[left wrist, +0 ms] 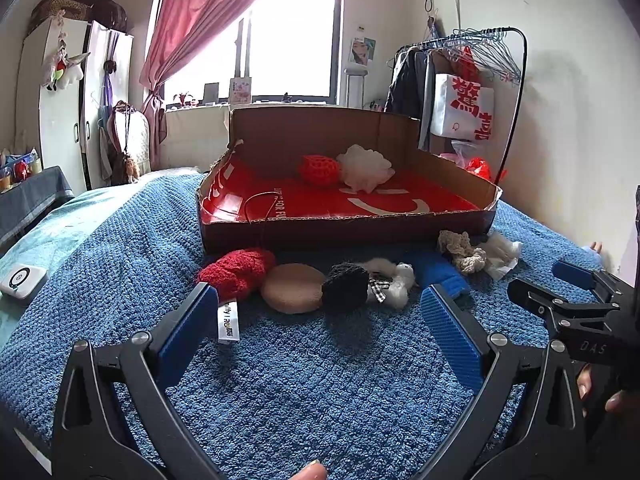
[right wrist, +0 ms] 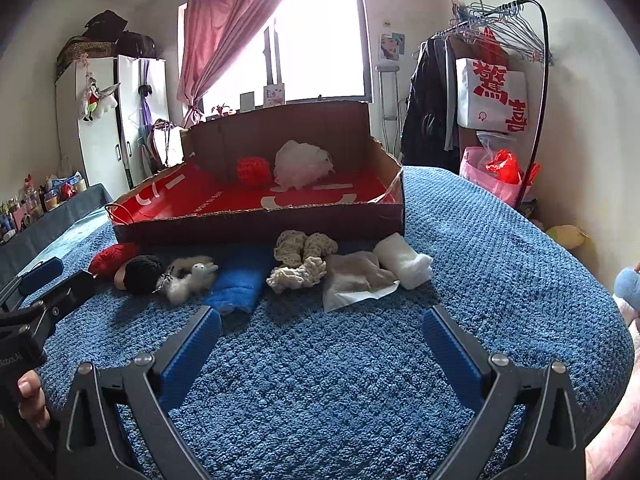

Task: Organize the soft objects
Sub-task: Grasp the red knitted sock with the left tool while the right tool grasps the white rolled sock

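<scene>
Hovering with both jaws wide and empty over the blue knitted blanket (left wrist: pixel 280 380). Risk: the left gripper (left wrist: pixel 320 328) grabs the fuzzy black pom-pom (left wrist: pixel 345 285) and drags the small white plush lamb (left wrist: pixel 394 282) touching it.

Cardboard box (right wrist: pixel 256 220): shallow, open-topped, red-lined, on the bed.
Inside the box: red crocheted ball (right wrist: pixel 253 171) touching white mesh pouf (right wrist: pixel 303 165), near the back wall.
Row in front of the box, left to right: red fuzzy plush (left wrist: pixel 236 271); tan round pad (left wrist: pixel 293 288); black yarn ball (left wrist: pixel 345 285); white plush animal (right wrist: pixel 192 276); folded blue towel (right wrist: pixel 240 280); cream crocheted pieces (right wrist: pixel 304 258); beige cloth on white paper (right wrist: pixel 358 278); white roll (right wrist: pixel 402 260).
</scene>
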Action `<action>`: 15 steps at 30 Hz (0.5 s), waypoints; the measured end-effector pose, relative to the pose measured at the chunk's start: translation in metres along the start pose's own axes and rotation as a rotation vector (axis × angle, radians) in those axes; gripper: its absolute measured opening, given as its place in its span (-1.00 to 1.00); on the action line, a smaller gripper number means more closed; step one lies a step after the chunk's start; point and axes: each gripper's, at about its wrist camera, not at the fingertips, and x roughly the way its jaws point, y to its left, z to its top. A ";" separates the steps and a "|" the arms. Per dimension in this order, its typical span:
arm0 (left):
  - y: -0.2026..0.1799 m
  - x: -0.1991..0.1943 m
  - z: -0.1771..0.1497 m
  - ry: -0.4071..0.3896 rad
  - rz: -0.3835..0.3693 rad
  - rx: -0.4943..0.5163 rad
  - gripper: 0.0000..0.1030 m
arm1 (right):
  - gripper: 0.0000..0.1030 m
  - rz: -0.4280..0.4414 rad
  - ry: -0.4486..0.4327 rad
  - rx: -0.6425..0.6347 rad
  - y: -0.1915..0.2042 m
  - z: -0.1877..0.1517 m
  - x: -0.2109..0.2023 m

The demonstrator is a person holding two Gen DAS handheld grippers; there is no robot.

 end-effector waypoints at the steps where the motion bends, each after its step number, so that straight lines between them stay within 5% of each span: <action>1: 0.001 0.001 0.001 0.004 0.004 -0.002 1.00 | 1.00 -0.001 0.004 0.004 -0.001 0.000 0.001; 15: 0.037 0.031 0.035 0.099 0.057 0.018 1.00 | 1.00 -0.031 0.090 0.070 -0.046 0.037 0.023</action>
